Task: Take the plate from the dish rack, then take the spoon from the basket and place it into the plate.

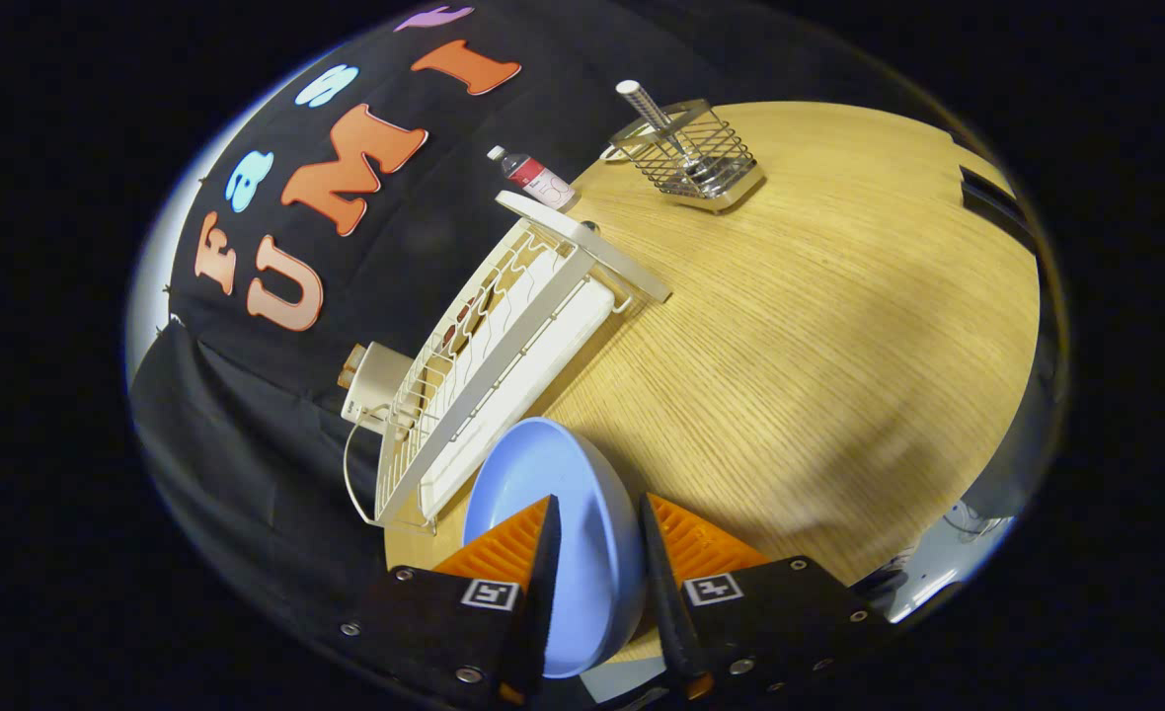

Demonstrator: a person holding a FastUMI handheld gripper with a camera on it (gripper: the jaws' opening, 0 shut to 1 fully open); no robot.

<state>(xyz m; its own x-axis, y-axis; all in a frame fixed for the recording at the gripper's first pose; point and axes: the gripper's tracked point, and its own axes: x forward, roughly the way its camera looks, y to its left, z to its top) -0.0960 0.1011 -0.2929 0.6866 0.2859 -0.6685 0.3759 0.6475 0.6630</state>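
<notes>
From the gripper view, the tongs (597, 533) clench the blue plate (553, 533) edge-on between both fingers, above the wooden table (839, 346), with the white dish rack (504, 355) just ahead of them and, well beyond, the wire basket (691, 153) holding the upright spoon (654, 117).

- Plate (582, 513): pale blue, round, held on edge between the fingers of the tool (597, 553), just beside the rack's near end.
- Dish rack (504, 365): white wire, on the bench.
- Spoon (654, 117): metal, upright in the wire basket (696, 153), well beyond the rack.
</notes>
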